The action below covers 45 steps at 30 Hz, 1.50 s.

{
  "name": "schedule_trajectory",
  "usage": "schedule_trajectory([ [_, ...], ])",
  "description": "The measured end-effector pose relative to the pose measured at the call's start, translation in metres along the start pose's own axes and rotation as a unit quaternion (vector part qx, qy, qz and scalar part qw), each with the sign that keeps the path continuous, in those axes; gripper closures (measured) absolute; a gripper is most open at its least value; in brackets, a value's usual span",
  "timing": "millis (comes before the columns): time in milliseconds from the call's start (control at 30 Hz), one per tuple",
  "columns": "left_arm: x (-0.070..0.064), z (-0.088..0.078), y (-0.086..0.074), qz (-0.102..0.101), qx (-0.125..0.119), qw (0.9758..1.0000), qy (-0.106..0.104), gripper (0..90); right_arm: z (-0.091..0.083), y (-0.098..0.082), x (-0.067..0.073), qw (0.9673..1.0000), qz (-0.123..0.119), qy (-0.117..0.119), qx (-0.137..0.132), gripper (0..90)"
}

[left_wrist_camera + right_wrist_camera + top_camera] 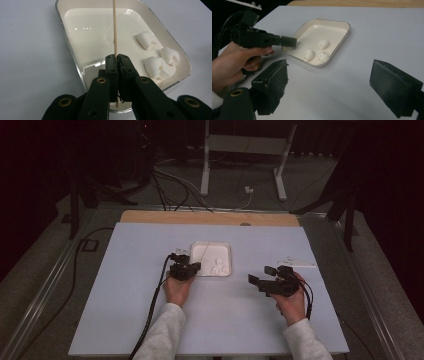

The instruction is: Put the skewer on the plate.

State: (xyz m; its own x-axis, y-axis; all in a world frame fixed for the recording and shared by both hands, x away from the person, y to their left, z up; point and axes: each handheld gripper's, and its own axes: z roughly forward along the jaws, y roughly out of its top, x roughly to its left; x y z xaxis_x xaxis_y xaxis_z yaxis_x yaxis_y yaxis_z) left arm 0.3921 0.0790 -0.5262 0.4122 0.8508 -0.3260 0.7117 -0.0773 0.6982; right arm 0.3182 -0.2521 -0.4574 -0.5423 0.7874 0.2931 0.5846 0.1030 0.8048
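A white rectangular tray (200, 246) (87, 37) (324, 30) lies mid-table, with three white marshmallows (220, 266) (157, 66) (308, 54) gathered at its near right corner. My left gripper (194, 267) (117, 58) (292, 42) hovers over the tray's near left edge. It is shut on a thin wooden skewer (115, 27), which points out over the tray's bare floor and stays apart from the marshmallows. To the right of the tray, my right gripper (261, 276) (329, 75) is open above the mat, with nothing between its jaws.
A pale sheet (150, 320) covers the tabletop, and a wooden strip (210, 217) shows along the far edge. A small white label (297, 262) lies at the right. Beyond the table are cables and a stand's legs (205, 175) on the floor.
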Motion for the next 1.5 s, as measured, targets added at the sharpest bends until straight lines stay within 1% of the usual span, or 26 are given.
schedule_trajectory([
  [100,0.002,0.001,-0.002,-0.003,0.003,1.0000,0.005,88.4,0.000,0.000,0.000,1.0000,-0.001,0.001,-0.002,15.2],
  [200,0.002,0.001,-0.002,-0.004,0.001,1.0000,0.002,86.8,0.000,0.000,0.000,1.0000,-0.001,0.001,-0.002,15.2],
  [333,0.001,0.000,-0.002,-0.001,-0.005,1.0000,-0.007,74.2,0.000,0.000,0.001,1.0000,-0.001,0.003,-0.002,15.2],
  [433,0.000,-0.003,0.000,0.000,-0.015,0.9997,-0.021,64.4,0.000,0.000,0.001,1.0000,-0.002,0.004,-0.003,15.2],
  [600,0.002,-0.010,0.003,-0.006,-0.037,0.9981,-0.048,50.3,0.000,0.000,0.002,1.0000,-0.005,0.006,-0.003,15.1],
  [700,0.002,-0.016,0.006,-0.005,-0.043,0.9976,-0.054,39.5,0.000,0.000,0.003,0.9999,-0.008,0.008,-0.005,15.1],
  [800,0.001,-0.023,0.008,0.008,-0.052,0.9971,-0.055,33.1,0.000,0.000,0.004,0.9999,-0.011,0.010,-0.005,15.1],
  [900,0.000,-0.032,0.010,0.015,-0.062,0.9963,-0.058,26.3,0.000,-0.001,0.005,0.9998,-0.017,0.010,-0.006,15.1],
  [1000,-0.001,-0.042,0.012,0.028,-0.072,0.9954,-0.057,20.9,0.000,-0.001,0.006,0.9997,-0.022,0.012,-0.008,15.0],
  [1067,-0.002,-0.050,0.013,0.037,-0.076,0.9950,-0.053,18.0,0.000,-0.001,0.007,0.9994,-0.030,0.013,-0.010,15.0],
  [1133,-0.003,-0.059,0.014,0.050,-0.082,0.9939,-0.055,16.6,0.000,-0.002,0.008,0.9992,-0.036,0.016,-0.010,14.8],
  [1333,-0.005,-0.088,0.015,0.075,-0.101,0.9906,-0.054,9.3,-0.001,-0.004,0.009,0.9986,-0.047,0.021,-0.015,13.0],
  [1433,-0.003,-0.101,0.014,0.091,-0.108,0.9885,-0.054,3.4,-0.004,-0.005,0.010,0.9981,-0.054,0.020,-0.020,11.9],
  [1500,-0.002,-0.109,0.012,0.106,-0.114,0.9866,-0.049,2.0,-0.005,-0.005,0.010,0.9978,-0.059,0.020,-0.022,11.6],
])
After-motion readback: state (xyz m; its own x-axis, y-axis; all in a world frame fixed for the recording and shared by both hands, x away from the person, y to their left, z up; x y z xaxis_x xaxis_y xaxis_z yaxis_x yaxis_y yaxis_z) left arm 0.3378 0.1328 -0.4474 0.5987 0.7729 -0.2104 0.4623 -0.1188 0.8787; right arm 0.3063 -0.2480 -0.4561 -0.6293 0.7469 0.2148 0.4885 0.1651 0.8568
